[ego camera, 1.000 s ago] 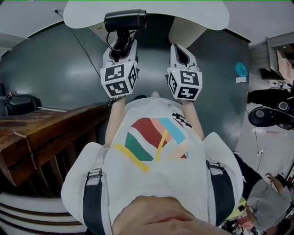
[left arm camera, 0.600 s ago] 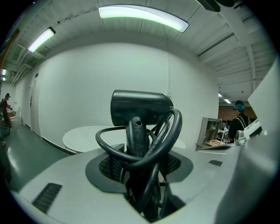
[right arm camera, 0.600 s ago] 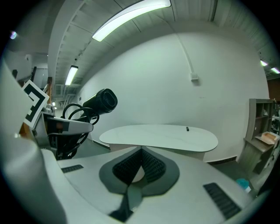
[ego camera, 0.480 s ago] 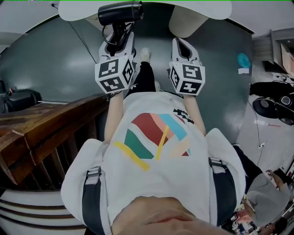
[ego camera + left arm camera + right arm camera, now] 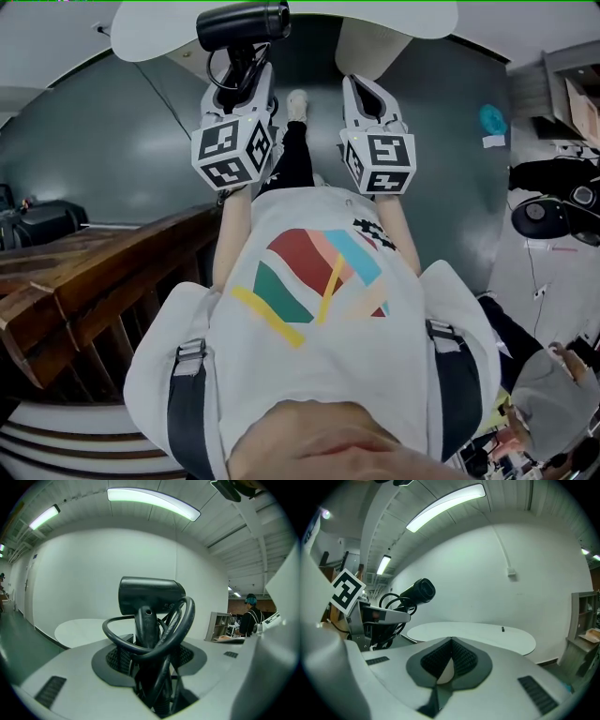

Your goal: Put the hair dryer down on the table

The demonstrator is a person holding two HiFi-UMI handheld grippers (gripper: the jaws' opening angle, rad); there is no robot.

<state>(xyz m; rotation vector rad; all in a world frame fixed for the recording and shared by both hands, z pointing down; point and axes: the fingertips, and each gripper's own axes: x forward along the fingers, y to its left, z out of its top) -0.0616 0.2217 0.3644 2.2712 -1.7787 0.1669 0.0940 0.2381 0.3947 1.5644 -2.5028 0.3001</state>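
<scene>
Head view: two tools reach out ahead of the person toward one round white desk (image 5: pixel 155 33). The left tool (image 5: pixel 242 82) carries the one hair dryer (image 5: pixel 242 24), whose black barrel lies crosswise over the near edge of the desk. The right tool (image 5: pixel 367 92) is level with it, just beside it, also at the desk's near edge. Each tool bears one cube with square markers, two cubes in all, both on the person's side of the desk.

In the left gripper view the two jaws stand partly apart, clamped on the hair dryer's handle. The handle stands upright between the ribbed pads, with the barrel horizontal on top. One black cord (image 5: pixel 185 620) loops around the handle and runs down between the jaws with it. The desk top shows behind and below the barrel, so the dryer is raised and not resting on the desk.

In the right gripper view the two jaws are drawn together, their tips meeting and only a thin slit left lower down, with nothing between them. From here the hair dryer sits off the desk's left end, higher than its top. One small dark thing (image 5: pixel 502 629) stands on the desk toward its far edge; what it is cannot be made out.
</scene>
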